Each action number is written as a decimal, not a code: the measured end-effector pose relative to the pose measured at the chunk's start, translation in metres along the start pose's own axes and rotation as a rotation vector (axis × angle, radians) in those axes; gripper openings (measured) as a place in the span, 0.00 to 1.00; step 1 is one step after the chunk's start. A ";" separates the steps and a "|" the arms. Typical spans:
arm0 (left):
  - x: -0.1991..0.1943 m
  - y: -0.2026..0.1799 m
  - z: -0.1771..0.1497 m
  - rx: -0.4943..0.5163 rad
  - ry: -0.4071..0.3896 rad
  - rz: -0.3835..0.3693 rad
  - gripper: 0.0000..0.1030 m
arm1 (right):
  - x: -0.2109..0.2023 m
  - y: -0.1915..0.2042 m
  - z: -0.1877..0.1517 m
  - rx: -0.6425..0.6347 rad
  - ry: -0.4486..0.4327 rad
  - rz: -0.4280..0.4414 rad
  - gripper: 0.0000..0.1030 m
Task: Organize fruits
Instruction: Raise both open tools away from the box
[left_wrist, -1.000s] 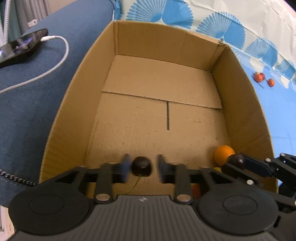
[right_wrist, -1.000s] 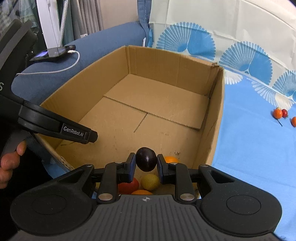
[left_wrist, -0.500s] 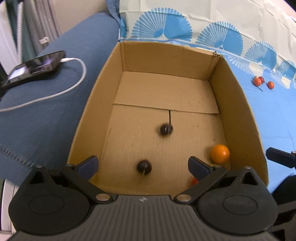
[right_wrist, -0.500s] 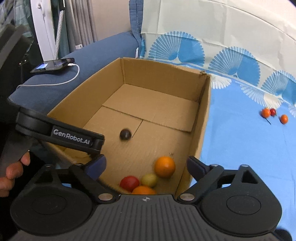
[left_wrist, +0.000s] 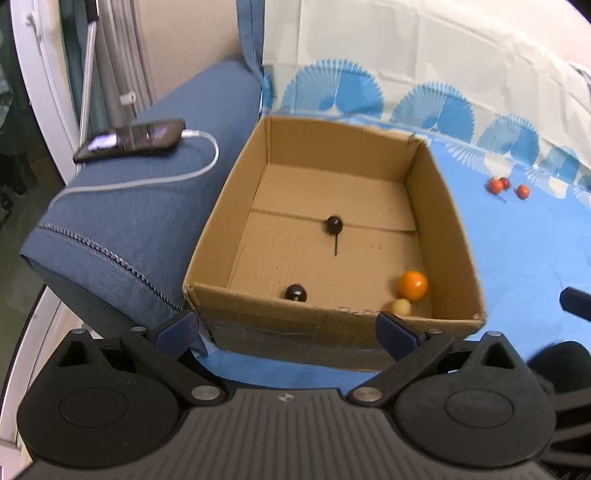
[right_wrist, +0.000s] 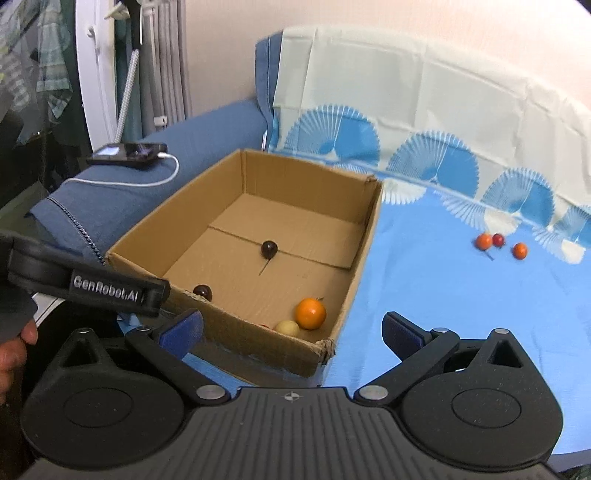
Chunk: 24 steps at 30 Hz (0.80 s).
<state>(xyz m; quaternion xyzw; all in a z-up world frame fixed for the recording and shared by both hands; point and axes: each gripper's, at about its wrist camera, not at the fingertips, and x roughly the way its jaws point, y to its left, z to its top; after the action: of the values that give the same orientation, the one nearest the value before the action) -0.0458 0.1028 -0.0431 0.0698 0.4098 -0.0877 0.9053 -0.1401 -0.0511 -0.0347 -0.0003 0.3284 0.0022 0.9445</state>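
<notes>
Left gripper (left_wrist: 286, 332): jaws spread wide, nothing between them, held at the bottom of the left wrist frame just in front of the near wall of the cardboard box (left_wrist: 332, 325). Right gripper (right_wrist: 291, 330): jaws likewise spread wide and empty, low in the right wrist frame over the box's near right corner.

Box sits on a blue patterned bed sheet (right_wrist: 443, 314), its left wall against a dark blue cushion (left_wrist: 147, 221).

Contents of box, left wrist view:
- dark fruit (left_wrist: 333, 225), centre of the floor on the flap seam, thin stem pointing toward the camera
- second dark fruit (left_wrist: 295, 293), near wall, left of centre
- orange fruit (left_wrist: 413, 284), lower right corner
- pale yellow fruit (left_wrist: 401, 306), touching the orange one, partly hidden by the near wall

Outside the box: three small red-orange fruits (right_wrist: 498, 243) on the sheet, right of frame, well apart from the box.

Phone (left_wrist: 129, 140) with white cable (left_wrist: 177, 177) lies on the cushion, upper left.
</notes>
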 end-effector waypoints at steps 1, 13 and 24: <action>-0.005 -0.002 -0.001 0.005 -0.011 -0.001 1.00 | -0.005 0.001 -0.002 -0.002 -0.009 -0.003 0.99; -0.048 -0.012 -0.010 0.040 -0.106 0.010 1.00 | -0.048 0.004 -0.007 0.007 -0.110 -0.002 0.99; -0.064 -0.013 -0.013 0.060 -0.144 0.010 1.00 | -0.063 0.008 -0.009 0.011 -0.142 -0.008 0.99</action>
<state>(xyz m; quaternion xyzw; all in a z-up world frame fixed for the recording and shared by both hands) -0.0995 0.0989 -0.0044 0.0925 0.3402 -0.1005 0.9304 -0.1954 -0.0438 -0.0029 0.0035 0.2606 -0.0033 0.9654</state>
